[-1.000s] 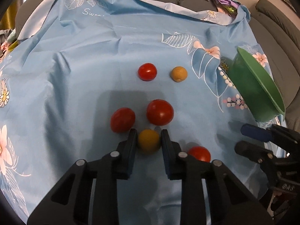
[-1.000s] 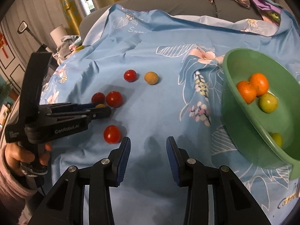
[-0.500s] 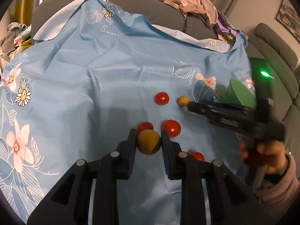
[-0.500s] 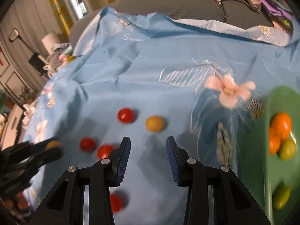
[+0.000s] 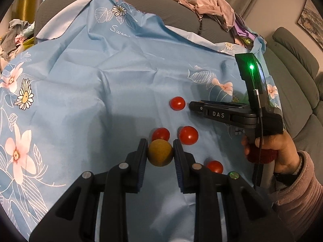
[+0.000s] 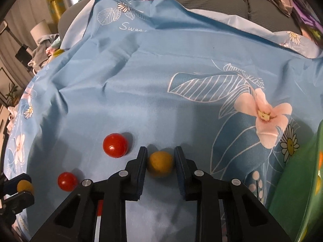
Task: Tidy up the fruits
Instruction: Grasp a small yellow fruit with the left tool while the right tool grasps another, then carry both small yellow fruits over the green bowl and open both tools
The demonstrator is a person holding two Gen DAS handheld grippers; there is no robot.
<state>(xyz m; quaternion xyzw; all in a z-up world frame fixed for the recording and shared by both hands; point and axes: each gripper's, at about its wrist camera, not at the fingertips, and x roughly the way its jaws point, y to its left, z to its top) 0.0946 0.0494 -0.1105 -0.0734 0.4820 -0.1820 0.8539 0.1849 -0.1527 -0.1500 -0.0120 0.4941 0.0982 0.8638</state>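
My left gripper (image 5: 160, 154) is shut on a yellow-orange fruit (image 5: 160, 152) and holds it above the blue floral cloth (image 5: 90, 92). Several red tomatoes (image 5: 188, 135) lie on the cloth beneath and beyond it. My right gripper (image 6: 160, 164) is open, its fingers on either side of a second yellow-orange fruit (image 6: 160, 163) that rests on the cloth. It also shows in the left wrist view (image 5: 220, 112). A red tomato (image 6: 115, 145) lies just left of it. The green bowl (image 6: 298, 191) is at the right edge.
The cloth covers a grey sofa (image 5: 181, 12) with crumpled clothes (image 5: 214, 6) on its back. Another grey sofa seat (image 5: 292, 84) stands at the right. A lamp (image 6: 40, 28) and clutter stand at the far left.
My left gripper has lifted the yellow-orange fruit off the cloth. My right gripper has moved left and forward from near the bowl until it straddles the other yellow-orange fruit.
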